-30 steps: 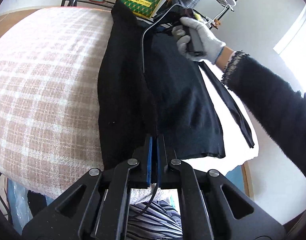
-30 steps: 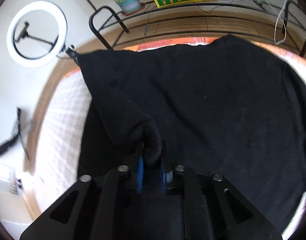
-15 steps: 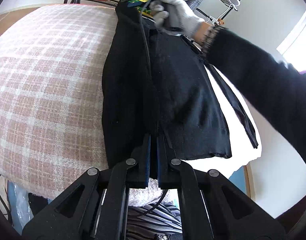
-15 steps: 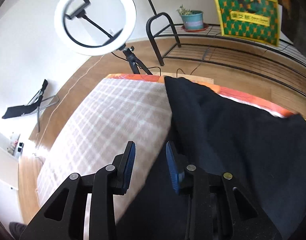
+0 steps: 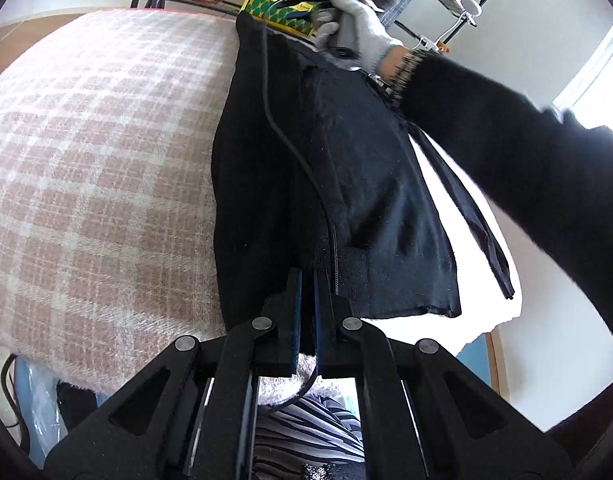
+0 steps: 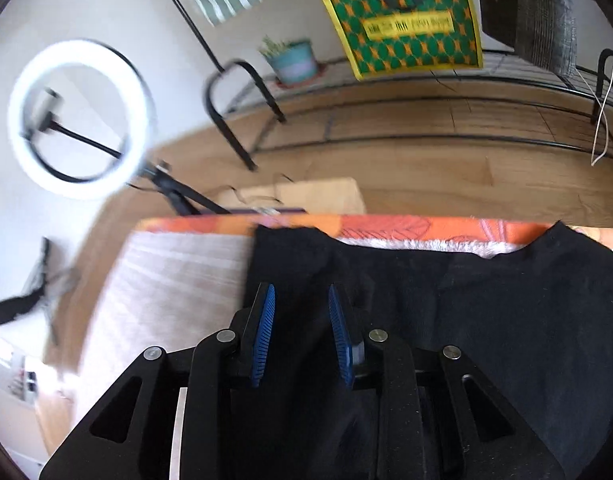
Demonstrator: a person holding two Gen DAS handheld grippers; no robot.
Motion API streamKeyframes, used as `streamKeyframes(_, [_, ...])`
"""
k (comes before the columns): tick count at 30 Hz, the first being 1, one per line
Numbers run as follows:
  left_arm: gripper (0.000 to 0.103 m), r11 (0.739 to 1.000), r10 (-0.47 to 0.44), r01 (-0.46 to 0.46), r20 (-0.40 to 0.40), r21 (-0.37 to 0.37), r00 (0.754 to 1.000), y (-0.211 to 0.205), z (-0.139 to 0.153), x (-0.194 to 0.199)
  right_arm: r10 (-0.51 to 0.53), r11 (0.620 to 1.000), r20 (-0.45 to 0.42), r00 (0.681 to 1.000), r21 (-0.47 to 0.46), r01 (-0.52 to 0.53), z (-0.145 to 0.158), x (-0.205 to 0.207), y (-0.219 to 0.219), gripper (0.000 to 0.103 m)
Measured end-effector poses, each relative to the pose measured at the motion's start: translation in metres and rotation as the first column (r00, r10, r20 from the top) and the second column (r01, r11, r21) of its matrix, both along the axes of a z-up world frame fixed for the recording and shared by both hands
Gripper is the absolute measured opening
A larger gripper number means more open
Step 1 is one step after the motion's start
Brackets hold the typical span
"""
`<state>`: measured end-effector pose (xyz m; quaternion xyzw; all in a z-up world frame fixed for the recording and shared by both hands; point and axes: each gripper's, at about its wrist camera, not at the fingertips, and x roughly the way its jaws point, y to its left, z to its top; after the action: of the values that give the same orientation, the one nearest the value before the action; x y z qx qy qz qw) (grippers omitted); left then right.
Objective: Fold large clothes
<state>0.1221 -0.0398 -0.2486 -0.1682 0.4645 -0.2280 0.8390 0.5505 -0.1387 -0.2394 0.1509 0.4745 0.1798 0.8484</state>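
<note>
My left gripper [image 5: 306,280] pinches the black top's [image 5: 366,168] hem, right gripper [image 6: 300,332] closing on nothing (one lengthwise fold laid, more remain).

Garment [image 5: 346,184] on blanket [image 5: 98,168], right of centre; rack [image 6: 386,120] behind.

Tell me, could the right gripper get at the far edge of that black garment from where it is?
Probably yes: the right gripper, fingers closing on nothing, hovers over the black garment, with nothing between it and the far edge.
</note>
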Motion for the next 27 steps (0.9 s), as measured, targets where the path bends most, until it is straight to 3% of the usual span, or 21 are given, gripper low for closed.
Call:
streamKeyframes(4, [0.001,1.0,-0.014,0.013,0.059,0.024,0.998,0.003,0.017,-0.013,0.013,0.993,0.069,0.998,0.114,-0.021,0.057,-0.044,-0.025,0.027])
streamKeyframes(8, [0.001,0.998,-0.038,0.032,0.113,0.05,0.993,0.009,0.038,-0.03,0.028,0.992,0.146,0.989,0.12,-0.046,0.114,-0.09,-0.035,0.027])
streamKeyframes(12, [0.007,1.0,-0.02,0.017,0.16,0.017,0.987,0.027,0.059,-0.048,0.025,0.988,0.218,0.976,0.143,-0.057,0.176,-0.156,-0.055,0.035])
streamKeyframes(16, [0.007,1.0,0.018,-0.018,0.165,-0.002,0.986,0.049,0.064,-0.058,0.032,0.986,0.248,0.968,0.153,-0.072,0.216,-0.228,-0.065,0.035])
streamKeyframes(20, [0.007,0.997,0.08,-0.077,0.14,-0.028,0.987,0.062,0.055,-0.054,0.066,0.986,0.228,0.971,0.136,-0.099,0.216,-0.297,-0.06,0.035])
streamKeyframes(24, [0.007,0.992,0.116,-0.112,0.093,-0.054,0.989,0.063,0.042,-0.046,0.104,0.982,0.146,0.984,0.139,-0.124,0.177,-0.357,-0.044,0.036])
streamKeyframes(25, [0.007,0.992,0.122,-0.118,0.082,-0.053,0.989,0.062,0.038,-0.044,0.111,0.982,0.122,0.986,0.137,-0.128,0.165,-0.365,-0.039,0.038])
streamKeyframes(27, [0.007,0.991,0.124,-0.121,0.048,-0.064,0.991,0.059,0.03,-0.04,0.131,0.983,0.078,0.988,0.116,-0.139,0.137,-0.382,-0.026,0.052])
